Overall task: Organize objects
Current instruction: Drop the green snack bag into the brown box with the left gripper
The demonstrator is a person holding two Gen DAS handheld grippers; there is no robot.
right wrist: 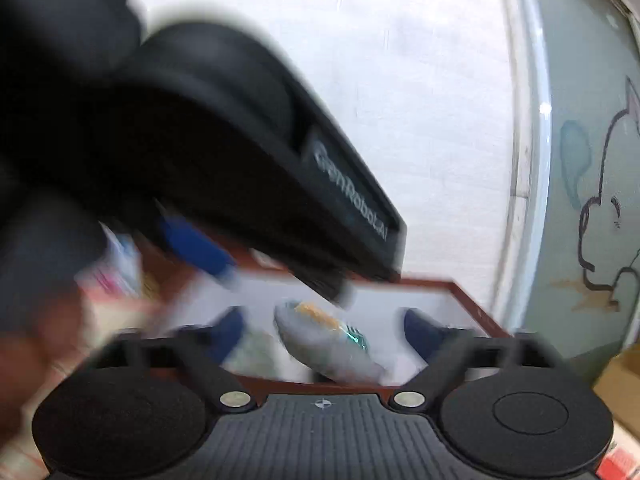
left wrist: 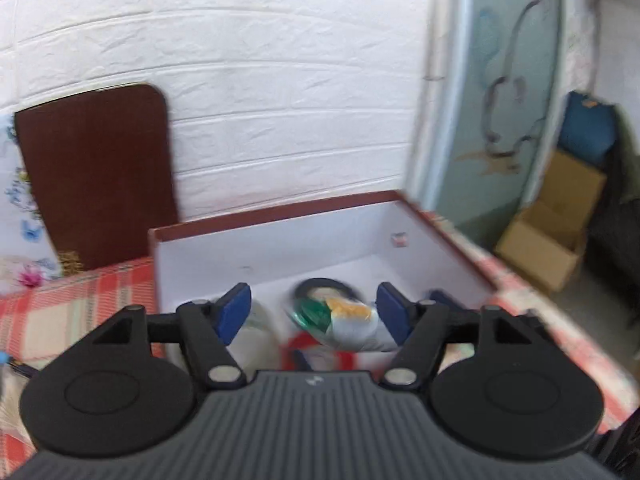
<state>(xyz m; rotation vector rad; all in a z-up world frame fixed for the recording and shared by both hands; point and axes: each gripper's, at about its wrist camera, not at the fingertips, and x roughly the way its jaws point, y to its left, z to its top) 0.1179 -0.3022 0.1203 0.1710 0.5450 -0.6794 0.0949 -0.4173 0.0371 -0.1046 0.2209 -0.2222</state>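
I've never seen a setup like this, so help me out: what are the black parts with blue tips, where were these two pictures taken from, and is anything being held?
A person carries a hand-held claw in each hand, with a camera on each looking forward along its blue fingers. One picture is from the left claw, the other from the right claw. Both stand open and hold nothing. Below them is a white box with a red rim on a checked cloth. Inside lies a blurred packet, white with green and yellow. The big black shape in the right view is the other claw's body.

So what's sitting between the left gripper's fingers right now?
In the left wrist view, a snack packet lies in the box beyond the open left gripper, untouched.
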